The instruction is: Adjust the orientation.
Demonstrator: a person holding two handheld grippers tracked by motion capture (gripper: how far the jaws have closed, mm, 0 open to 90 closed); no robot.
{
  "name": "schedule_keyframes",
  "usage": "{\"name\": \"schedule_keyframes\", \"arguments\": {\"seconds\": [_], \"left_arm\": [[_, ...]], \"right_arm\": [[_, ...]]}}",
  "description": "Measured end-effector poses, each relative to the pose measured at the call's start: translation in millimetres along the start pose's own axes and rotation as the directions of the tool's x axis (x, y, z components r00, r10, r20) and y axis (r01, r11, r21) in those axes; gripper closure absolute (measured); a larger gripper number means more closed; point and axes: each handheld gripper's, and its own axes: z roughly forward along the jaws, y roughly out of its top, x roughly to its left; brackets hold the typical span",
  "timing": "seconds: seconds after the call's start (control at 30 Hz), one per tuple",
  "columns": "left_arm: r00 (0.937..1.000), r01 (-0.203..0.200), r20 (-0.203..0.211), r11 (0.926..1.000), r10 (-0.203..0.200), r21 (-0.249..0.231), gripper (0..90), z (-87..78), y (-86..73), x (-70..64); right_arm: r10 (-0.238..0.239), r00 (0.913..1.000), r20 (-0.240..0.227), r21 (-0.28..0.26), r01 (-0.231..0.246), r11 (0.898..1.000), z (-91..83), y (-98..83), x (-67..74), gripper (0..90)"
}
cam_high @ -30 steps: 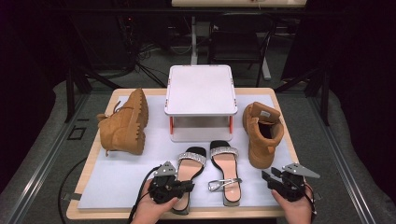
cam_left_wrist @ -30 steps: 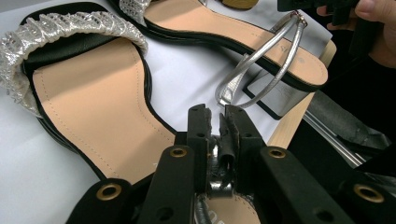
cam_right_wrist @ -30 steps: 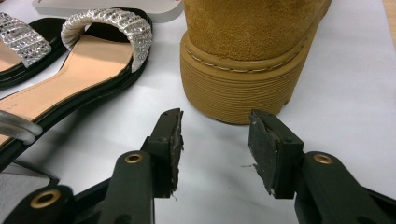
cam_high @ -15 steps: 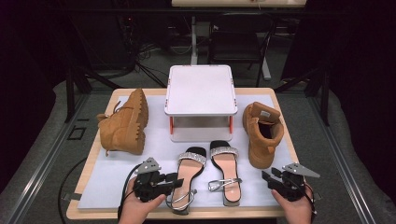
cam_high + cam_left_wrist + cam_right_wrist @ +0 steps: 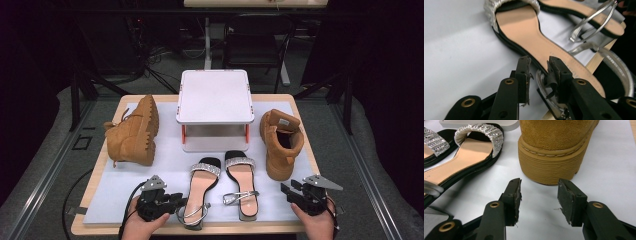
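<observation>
**Left gripper at the heel of the left sandal; right gripper idle beside the boot**

Left gripper [image 5: 176, 201]: lower left of the high view, held in the person's left hand [image 5: 145, 225]. Its tips sit at the heel end of the left sandal [image 5: 200, 186], which lies at the lower centre of the frame on the white mat [image 5: 125, 195]. In the left gripper view the gripper [image 5: 539, 66] has its jaws a narrow gap apart; they have just been closing. The black edge of the sandal's [image 5: 524, 32] sole and part of its silver ankle strap [image 5: 541, 82] lie between the pads. Whether the pads press on the sole cannot be told from the frames.

Right gripper [image 5: 289, 190]: lower right of the high view, held in the right hand [image 5: 315, 220]. In the right gripper view the gripper [image 5: 539, 195] has its jaws spread, with bare mat between them. The ribbed heel of the upright tan boot [image 5: 554, 157] stands just beyond the tips, not touching.

Other items:
- Right sandal [image 5: 240, 182]: lower centre, just beside the left sandal, parallel to it.
- Second tan boot [image 5: 134, 132]: centre left, lying on its side, tread facing right.
- White stand [image 5: 214, 97]: upper centre, between the two boots.
</observation>
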Motion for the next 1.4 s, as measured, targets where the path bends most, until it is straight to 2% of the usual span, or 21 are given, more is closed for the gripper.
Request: {"name": "schedule_keyframes", "arguments": {"seconds": [0.07, 0.2, 0.3, 0.47, 0.83, 0.9, 0.93, 1.0, 1.1, 1.4], "left_arm": [[0.9999, 0.004, -0.009, 0.9999, -0.004, 0.009, 72.9, 2.5, -1.6, 0.4], [0.9998, 0.018, 0.010, 0.9998, -0.018, 0.004, 75.3, 2.7, -2.9, 2.3], [0.9994, 0.021, 0.028, 0.9998, -0.021, 0.003, 81.7, 2.9, -3.3, 1.6], [0.9991, 0.027, 0.033, 0.9996, -0.027, 0.003, 84.9, 3.0, -3.3, 1.8], [0.9997, 0.017, 0.020, 0.9999, -0.017, -0.001, 87.7, 1.6, -0.9, 0.0], [1.0000, -0.002, -0.006, 1.0000, 0.002, -0.002, 87.8, 0.2, 0.4, 0.8], [1.0000, -0.002, -0.006, 1.0000, 0.002, -0.002, 87.8, 0.2, 0.4, 0.8], [0.9997, -0.007, -0.024, 1.0000, 0.007, -0.004, 87.9, -1.3, 1.6, 3.2], [0.9990, 0.007, -0.044, 0.9999, -0.007, -0.012, 88.0, -3.6, 4.5, 11.3], [0.9979, 0.043, -0.047, 0.9986, -0.044, -0.031, 88.1, -7.7, 9.9, 29.6]], "right_arm": [[-0.001, 1.0000, -0.002, 0.000, 0.001, 1.000, -0.2, 0.1, 0.2, 53.5], [0.001, 1.0000, -0.005, -0.007, -0.001, 1.000, -0.7, 0.3, 0.5, 53.5], [0.006, 1.0000, -0.005, -0.011, -0.006, 1.000, -0.7, 0.3, 0.2, 53.5], [0.006, 1.0000, -0.007, -0.011, -0.006, 1.000, -0.6, 0.3, 0.4, 53.5], [0.012, 0.9999, -0.006, -0.012, -0.012, 1.000, -1.1, 0.6, -0.8, 53.5], [0.013, 0.9999, -0.006, -0.013, -0.013, 1.000, -1.2, 0.6, -0.9, 53.6], [0.013, 0.9999, -0.006, -0.013, -0.013, 1.000, -1.2, 0.6, -0.9, 53.6], [0.014, 0.9999, -0.007, -0.014, -0.014, 1.000, -1.3, 0.6, -0.7, 53.5], [0.012, 0.9999, -0.005, -0.013, -0.012, 1.000, -1.4, 0.7, -0.7, 53.6], [0.014, 0.9999, -0.004, -0.015, -0.014, 1.000, -1.6, 0.7, -1.2, 53.6]]}}
